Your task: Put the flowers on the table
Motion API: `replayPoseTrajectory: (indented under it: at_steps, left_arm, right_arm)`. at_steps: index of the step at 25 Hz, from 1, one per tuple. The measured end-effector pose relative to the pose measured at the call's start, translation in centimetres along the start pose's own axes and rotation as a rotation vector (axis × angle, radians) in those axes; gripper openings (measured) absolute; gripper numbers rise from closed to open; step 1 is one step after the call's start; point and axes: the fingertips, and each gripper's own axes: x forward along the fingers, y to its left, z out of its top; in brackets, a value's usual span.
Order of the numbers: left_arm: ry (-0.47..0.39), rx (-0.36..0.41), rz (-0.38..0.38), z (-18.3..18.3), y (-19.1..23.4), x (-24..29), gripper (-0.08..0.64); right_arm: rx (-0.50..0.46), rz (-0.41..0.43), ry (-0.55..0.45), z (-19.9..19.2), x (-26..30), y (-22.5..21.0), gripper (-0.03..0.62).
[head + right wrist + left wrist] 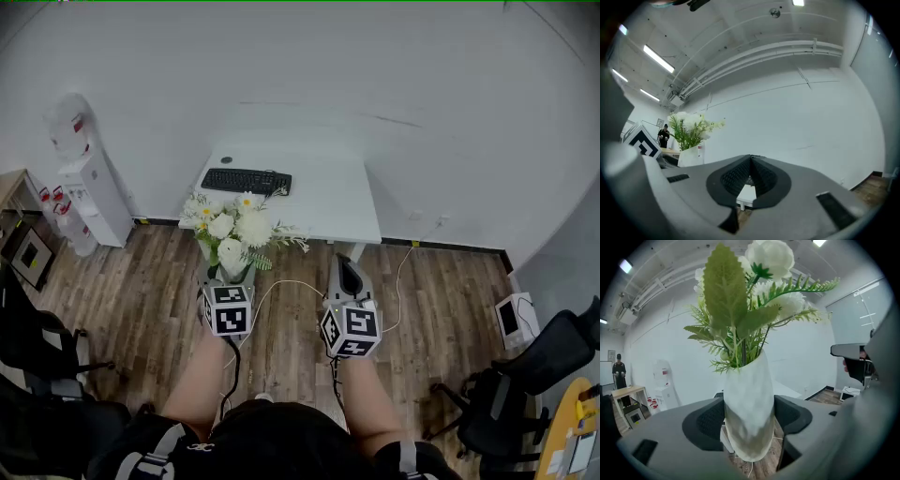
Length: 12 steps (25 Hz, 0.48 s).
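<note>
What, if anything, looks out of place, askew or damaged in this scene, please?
Nothing stands out. The white vase of flowers sits roughly upright, gripped between the left gripper's jaws, with nothing spilled. The right gripper is shut and empty. The keyboard lies squarely on the white table ahead.

A white table stands in the upper middle of the head view, against the wall. On its left part lies a black keyboard, with a small dark round thing just beyond it. The wooden plank floor carries a water dispenser at the left, office chairs in the lower corners and a white cable right of centre.
</note>
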Motion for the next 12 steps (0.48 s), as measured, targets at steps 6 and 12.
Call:
replayPoseTrajectory:
  at_steps: [6, 12]
  left_arm:
    - [0.003, 0.005, 0.000, -0.2, -0.3, -0.7, 0.342]
    - [-0.005, 0.009, -0.003, -0.7, -0.5, -1.4, 0.342]
  right_arm:
    - [0.014, 0.003, 0.005, -0.2, -0.6, 0.1, 0.003]
    - [0.017, 0.013, 0.001, -0.7, -1.4, 0.7, 0.003]
